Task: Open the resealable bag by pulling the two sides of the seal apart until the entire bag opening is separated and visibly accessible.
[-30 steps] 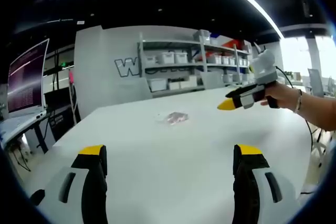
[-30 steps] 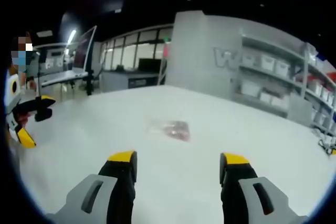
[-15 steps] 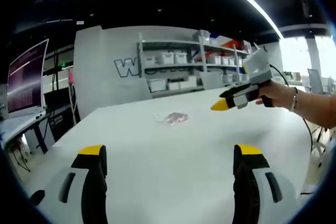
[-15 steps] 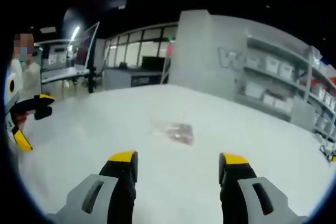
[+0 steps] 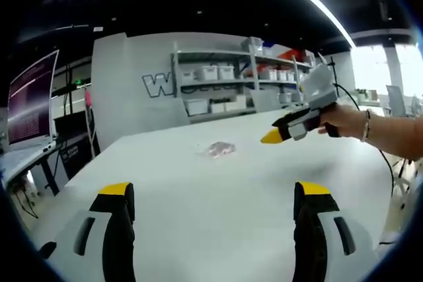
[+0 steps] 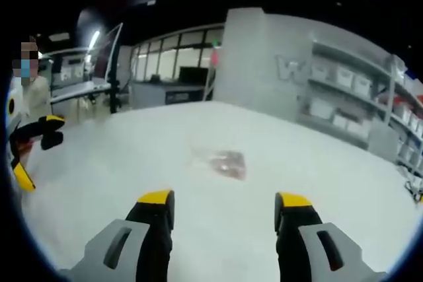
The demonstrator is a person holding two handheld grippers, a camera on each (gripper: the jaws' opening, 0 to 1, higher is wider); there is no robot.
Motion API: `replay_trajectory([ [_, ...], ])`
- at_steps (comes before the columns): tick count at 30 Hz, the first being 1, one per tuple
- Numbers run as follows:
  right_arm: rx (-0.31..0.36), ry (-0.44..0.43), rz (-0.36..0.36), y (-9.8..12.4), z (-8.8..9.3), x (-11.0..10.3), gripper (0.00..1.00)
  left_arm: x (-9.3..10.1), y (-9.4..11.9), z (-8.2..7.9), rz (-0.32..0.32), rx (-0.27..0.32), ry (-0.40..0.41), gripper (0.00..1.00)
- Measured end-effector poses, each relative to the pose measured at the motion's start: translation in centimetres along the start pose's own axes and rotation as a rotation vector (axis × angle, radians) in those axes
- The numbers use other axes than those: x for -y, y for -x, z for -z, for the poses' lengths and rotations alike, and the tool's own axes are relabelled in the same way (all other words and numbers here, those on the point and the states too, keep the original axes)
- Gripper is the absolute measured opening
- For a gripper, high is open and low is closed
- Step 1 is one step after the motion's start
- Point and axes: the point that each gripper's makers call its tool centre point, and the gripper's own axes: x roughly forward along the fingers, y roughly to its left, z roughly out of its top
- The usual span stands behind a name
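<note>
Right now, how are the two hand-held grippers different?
The right hand-held gripper points at the bag on the table; the left hand-held gripper sits farther from the bag. In the left gripper view, the right one is in the air above the table, held by a hand. Both have open yellow-tipped jaws holding nothing.

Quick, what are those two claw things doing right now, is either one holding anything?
Left gripper: open, holding nothing.
Right gripper: open, holding nothing; the resealable bag lies on the table ahead of it.
</note>
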Motion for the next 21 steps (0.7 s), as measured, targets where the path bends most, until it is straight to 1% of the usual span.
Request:
replay_trajectory([
  [11, -0.022, -0.01, -0.008, -0.9, 0.6, 0.1, 0.6, 0.0, 0.0, -0.2, 0.0, 0.0, -0.005, 0.98],
  [21, -0.033, -0.019, -0.015, -1.6, 1.0, -0.1, 0.6, 0.0, 0.0, 0.2, 0.0, -0.009, -0.002, 0.98],
])
